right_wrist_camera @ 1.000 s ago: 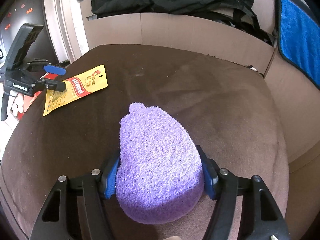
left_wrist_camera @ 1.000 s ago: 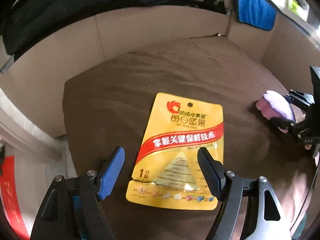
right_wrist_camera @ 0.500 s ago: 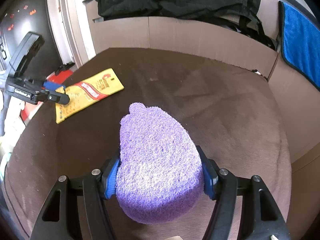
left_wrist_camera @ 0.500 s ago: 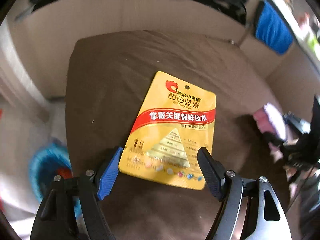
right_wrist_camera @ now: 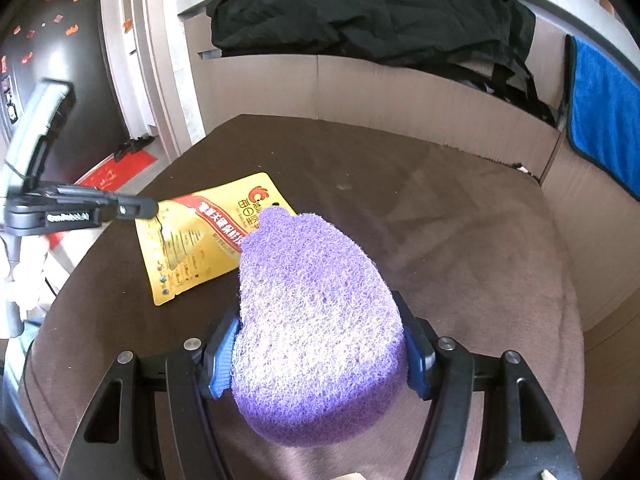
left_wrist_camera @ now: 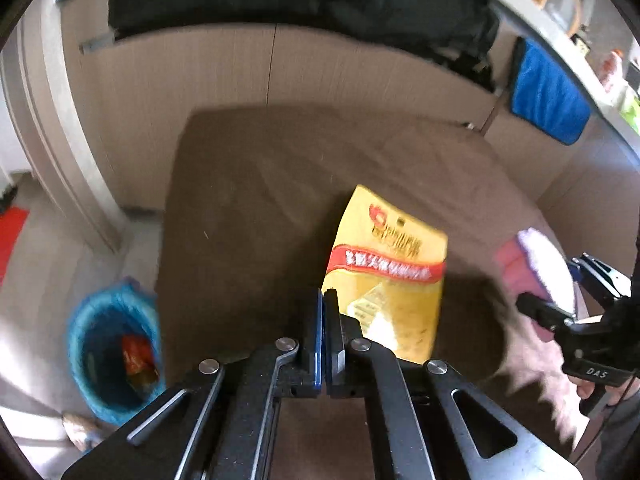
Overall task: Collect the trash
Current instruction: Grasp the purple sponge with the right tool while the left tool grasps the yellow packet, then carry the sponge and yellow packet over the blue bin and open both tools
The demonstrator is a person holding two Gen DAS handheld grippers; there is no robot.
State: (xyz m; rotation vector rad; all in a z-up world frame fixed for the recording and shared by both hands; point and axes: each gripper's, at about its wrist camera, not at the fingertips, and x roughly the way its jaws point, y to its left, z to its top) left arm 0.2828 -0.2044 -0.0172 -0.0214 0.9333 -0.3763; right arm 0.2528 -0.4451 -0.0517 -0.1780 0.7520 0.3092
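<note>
A yellow snack packet (left_wrist_camera: 388, 272) with a red band sits tilted over the brown padded surface (left_wrist_camera: 260, 200). My left gripper (left_wrist_camera: 323, 294) is shut, its blue pads pressed together on the packet's near left edge. From the right wrist view, the left gripper (right_wrist_camera: 150, 208) bites the packet (right_wrist_camera: 200, 240) at its side. My right gripper (right_wrist_camera: 320, 344) is shut on a purple fuzzy sponge (right_wrist_camera: 316, 320), held a little above the surface. The sponge (left_wrist_camera: 548, 264) also shows at the right of the left wrist view.
A blue-lined trash bin (left_wrist_camera: 80, 320) with a red wrapper inside stands on the floor left of the padded surface. Beige panels wall in the far side. A blue cloth (right_wrist_camera: 608, 112) hangs at the right, and black clothing (right_wrist_camera: 360, 20) lies on top.
My left gripper went from wide open around the packet to shut on its edge, rolling and shifting left so the bin came into view. The right gripper carried the sponge toward the packet.
</note>
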